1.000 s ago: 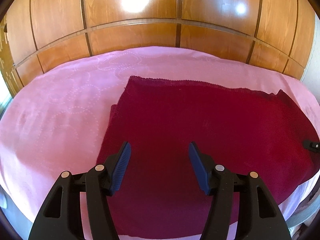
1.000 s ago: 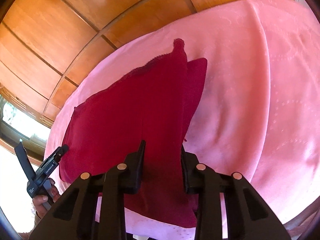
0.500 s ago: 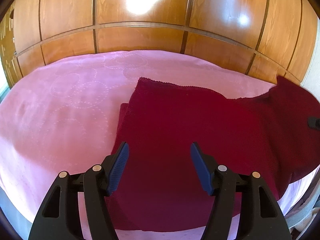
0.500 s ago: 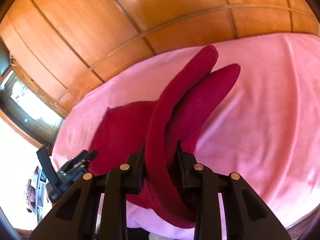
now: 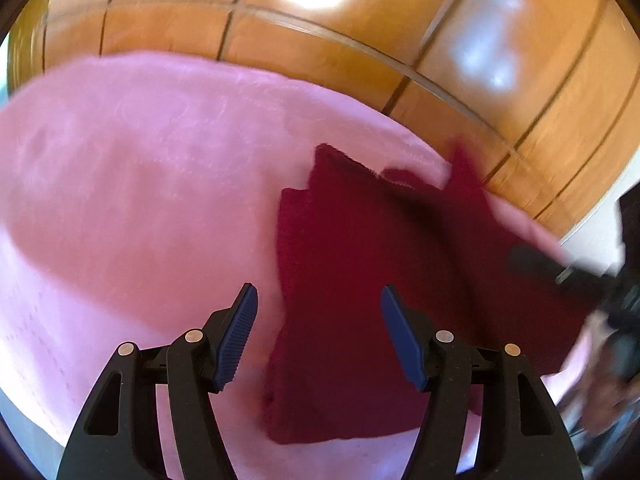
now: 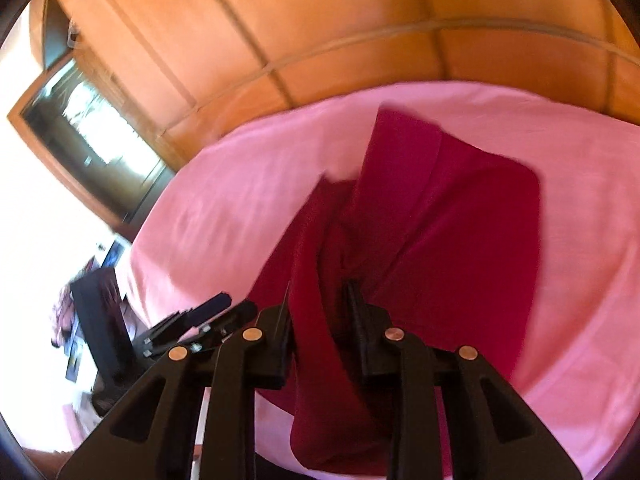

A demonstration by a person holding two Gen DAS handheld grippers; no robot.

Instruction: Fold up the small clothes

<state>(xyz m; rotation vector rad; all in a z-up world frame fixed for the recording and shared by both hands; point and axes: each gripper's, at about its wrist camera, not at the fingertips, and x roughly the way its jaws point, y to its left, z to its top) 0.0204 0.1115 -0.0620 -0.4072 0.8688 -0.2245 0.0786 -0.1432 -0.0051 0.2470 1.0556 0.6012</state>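
**Right gripper lifting cloth fold**

Right gripper (image 6: 320,312): jaws pinching a raised fold of the dark red cloth (image 6: 460,224), the rest lying on the pink bedcover (image 6: 240,208). Left gripper (image 5: 318,332): jaws spread, hovering over the cloth's (image 5: 352,280) left edge, holding nothing. Wooden panels (image 5: 360,60) behind.

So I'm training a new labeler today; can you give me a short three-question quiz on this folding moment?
1. True or false: the left tool is clamped on the red cloth.
2. Which tool grips the cloth? A) left B) right C) neither
3. Fill in: the cloth lies on a ____ bedspread.

Key: 1 false, its jaws stand open above the cloth. 2 B, the right tool pinches a raised fold of the cloth. 3 pink.
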